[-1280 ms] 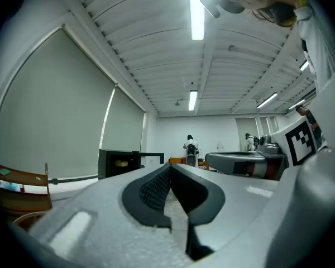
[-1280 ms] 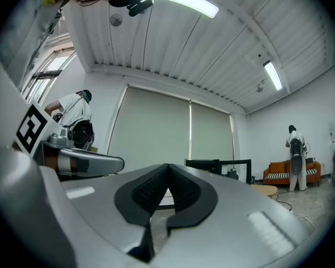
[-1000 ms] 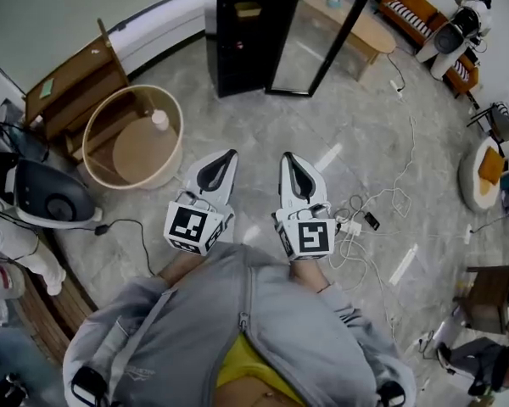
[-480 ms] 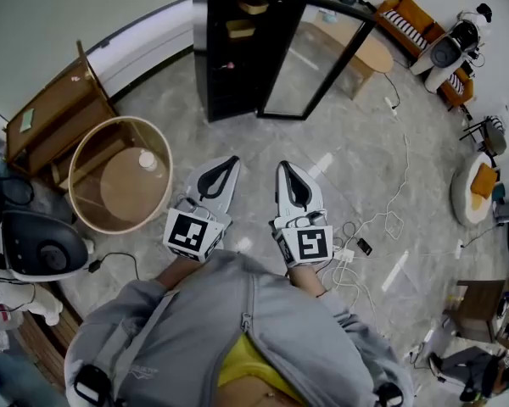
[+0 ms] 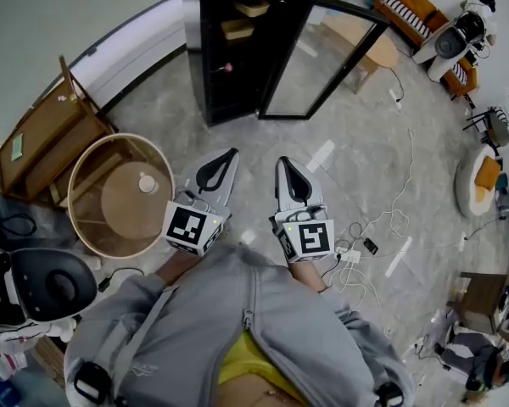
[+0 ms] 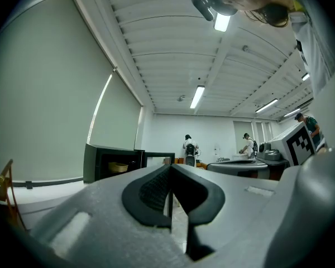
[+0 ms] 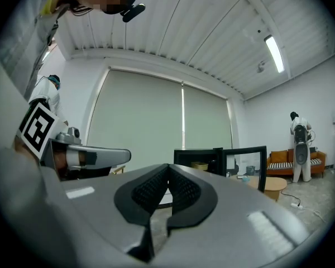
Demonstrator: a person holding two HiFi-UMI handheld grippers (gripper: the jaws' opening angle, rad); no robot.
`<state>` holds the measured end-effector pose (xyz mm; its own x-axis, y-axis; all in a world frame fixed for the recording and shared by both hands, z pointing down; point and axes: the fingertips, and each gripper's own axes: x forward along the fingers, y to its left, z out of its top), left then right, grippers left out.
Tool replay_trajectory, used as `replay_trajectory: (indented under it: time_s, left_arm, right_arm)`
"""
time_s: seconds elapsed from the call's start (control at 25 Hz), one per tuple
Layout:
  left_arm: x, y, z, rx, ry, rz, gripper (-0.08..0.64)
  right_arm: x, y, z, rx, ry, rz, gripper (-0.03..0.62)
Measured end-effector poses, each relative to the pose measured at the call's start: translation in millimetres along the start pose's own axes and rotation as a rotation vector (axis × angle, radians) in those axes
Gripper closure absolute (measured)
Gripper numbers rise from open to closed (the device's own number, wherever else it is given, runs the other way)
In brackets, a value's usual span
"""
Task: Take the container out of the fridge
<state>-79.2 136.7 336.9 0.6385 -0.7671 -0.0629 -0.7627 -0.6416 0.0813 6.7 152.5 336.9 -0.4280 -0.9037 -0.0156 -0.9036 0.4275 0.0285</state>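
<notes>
A black fridge (image 5: pixel 229 49) stands ahead on the floor with its glass door (image 5: pixel 327 58) swung open to the right. Yellowish containers (image 5: pixel 237 29) sit on its upper shelves; one container (image 6: pixel 119 166) shows in the left gripper view and one container (image 7: pixel 199 165) in the right gripper view. My left gripper (image 5: pixel 230 153) and right gripper (image 5: pixel 284 161) are held side by side in front of the person's body, pointing toward the fridge and well short of it. Both are shut with nothing between the jaws, as the left gripper (image 6: pixel 170 169) and right gripper (image 7: pixel 168 168) show in their own views.
A round wooden tub-like table (image 5: pixel 123 195) with a small bottle stands at my left, next to a wooden cabinet (image 5: pixel 42 147). Cables (image 5: pixel 382 219) lie on the floor at the right. An orange sofa (image 5: pixel 416 7) and a low table (image 5: pixel 369 41) stand beyond the fridge door. People (image 6: pixel 188 147) stand far off.
The fridge has come closer and sits larger at the top of the head view; the round table has slid down and back on the left. Both grippers stay shut and side by side.
</notes>
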Motion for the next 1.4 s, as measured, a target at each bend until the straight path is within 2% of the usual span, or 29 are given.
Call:
replay_trajectory:
  time_s: [0.4,0.72,0.84,1.0,1.4]
  left_arm:
    - [41.5,39.7,-5.9,-0.025,0.026,-0.017,0.557]
    - [91.7,80.7,-1.8,-0.030,0.008,0.004,0.557]
    - [119.1,99.2,-1.2,-0.019,0.003,0.022,0.557]
    - [163.9,125.4,0.4,-0.012,-0.003,0.044,0.557]
    - [285.9,176.3,-5.2,-0.016,0.006,0.114,0.557]
  right_arm:
    - [55.8,-26.4,-17.3,0.018,0.016,-0.019,0.592]
    - [121.0,-62.3,-8.2,-0.014,-0.031,-0.002,0.592]
    - [152.7,-84.1,-8.2,-0.033,-0.045,0.001,0.591]
    - [202.7,-119.5,-11.1,-0.031,-0.043,0.019,0.533]
    - [313.1,-204.1,-19.5,-0.044,-0.025,0.110,0.478]
